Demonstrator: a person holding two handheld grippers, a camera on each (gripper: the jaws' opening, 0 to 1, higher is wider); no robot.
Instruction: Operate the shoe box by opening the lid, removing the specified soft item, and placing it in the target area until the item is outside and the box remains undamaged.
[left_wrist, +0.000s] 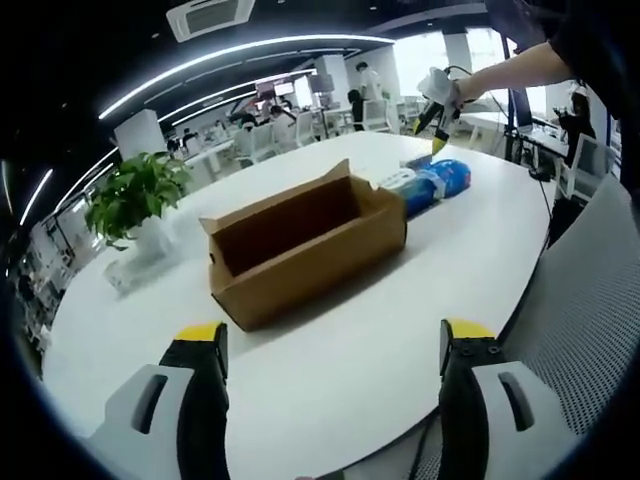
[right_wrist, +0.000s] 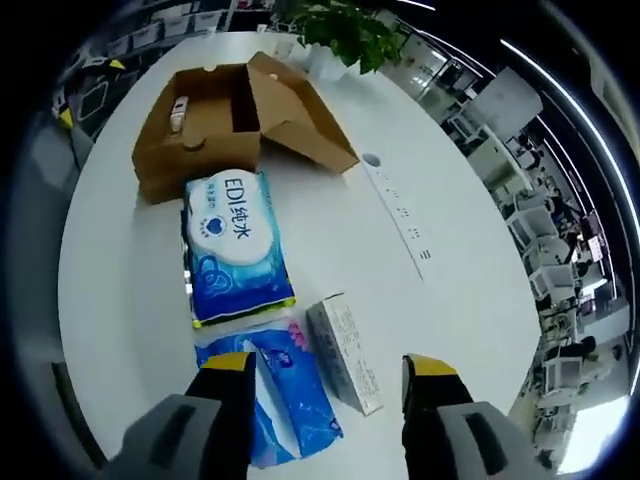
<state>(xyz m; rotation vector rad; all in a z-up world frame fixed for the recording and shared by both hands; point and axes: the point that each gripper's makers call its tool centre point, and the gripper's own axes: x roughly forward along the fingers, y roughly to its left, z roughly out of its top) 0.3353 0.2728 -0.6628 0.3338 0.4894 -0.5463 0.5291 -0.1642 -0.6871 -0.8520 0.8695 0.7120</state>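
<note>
With the box (right_wrist: 235, 115) already open ahead, right claw (right_wrist: 328, 372) hovered spread over the packs (right_wrist: 285, 390); left claw (left_wrist: 333, 343) spread, empty; risk: grabbing the wrong pack, since several lay together.

left gripper view low across table, right gripper view overhead, both sharing shoe box (left_wrist: 300, 245) (right_wrist: 225, 120)

Bright, even office light in both fisheye views.
Long ceiling strip lights (left_wrist: 230, 55) and daylight from windows (left_wrist: 430, 50) light the white desk (left_wrist: 330, 340), which shows mild glare; the open cardboard box (left_wrist: 300, 245) casts a soft shadow. Straight lines bow near the edges, and the far background blurs slightly.
</note>
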